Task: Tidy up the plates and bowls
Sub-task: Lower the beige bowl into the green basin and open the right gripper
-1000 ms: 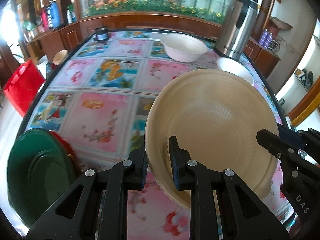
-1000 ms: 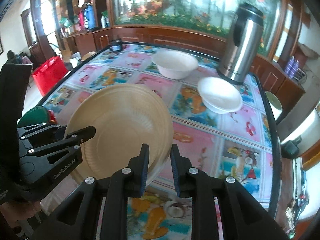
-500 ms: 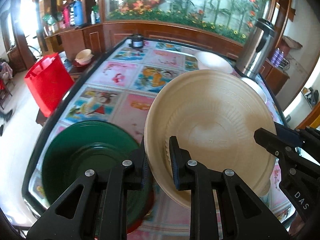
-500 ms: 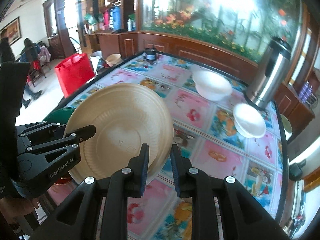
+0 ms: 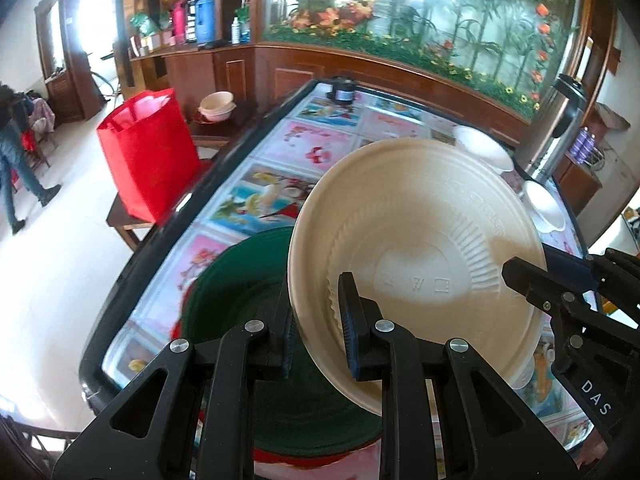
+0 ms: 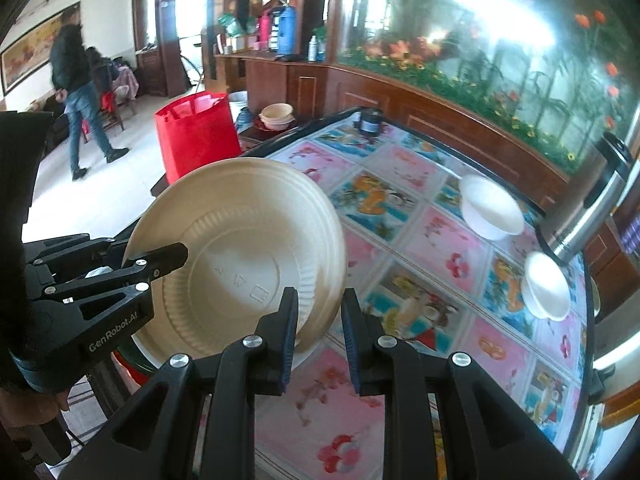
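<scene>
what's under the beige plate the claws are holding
A green plate lies below the beige plate, with a red plate beneath it. The beige plate covers the green plate's right side.

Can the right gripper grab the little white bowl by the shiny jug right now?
Probably not: the right gripper is shut on the beige plate, and the small white bowl sits far across the table.
</scene>
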The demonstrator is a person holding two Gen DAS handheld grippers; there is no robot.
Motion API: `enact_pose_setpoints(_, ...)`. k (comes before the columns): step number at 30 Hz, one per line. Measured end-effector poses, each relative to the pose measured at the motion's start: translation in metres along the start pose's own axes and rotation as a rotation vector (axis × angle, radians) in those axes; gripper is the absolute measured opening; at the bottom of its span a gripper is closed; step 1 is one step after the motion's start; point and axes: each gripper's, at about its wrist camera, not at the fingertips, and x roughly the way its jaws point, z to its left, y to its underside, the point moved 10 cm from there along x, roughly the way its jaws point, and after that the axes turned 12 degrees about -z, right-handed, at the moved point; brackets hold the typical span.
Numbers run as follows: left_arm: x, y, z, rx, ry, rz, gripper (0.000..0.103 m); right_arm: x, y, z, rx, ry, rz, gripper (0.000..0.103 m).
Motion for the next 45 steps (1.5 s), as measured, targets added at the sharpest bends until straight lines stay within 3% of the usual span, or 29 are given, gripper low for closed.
enact_pose_setpoints(9,0.013,0.027,0.041,-0.010,-0.070,0.050,0.020,0.026,0.011,0.041,-0.053,-0.054,0.058,0.023)
enact_pose_setpoints(16,0.025,0.050,0.051,0.011,-0.105,0.088,0.020,0.038,0.027,0.061,-0.072,-0.079,0.103,0.023)
enact_pose_setpoints(27,0.026,0.052,0.049,0.068,-0.118,0.072,0.021,0.041,0.036,0.059,-0.048,-0.093,0.132,0.025)
enact_pose_setpoints(43,0.018,0.045,0.047,0.077,-0.128,0.030,0.022,0.035,0.036,0.053,-0.008,-0.111,0.110,0.036)
enact_pose_setpoints(45,0.015,0.041,0.047,0.085,-0.142,0.014,0.028,0.034,0.036,0.050,0.000,-0.112,0.108,0.036)
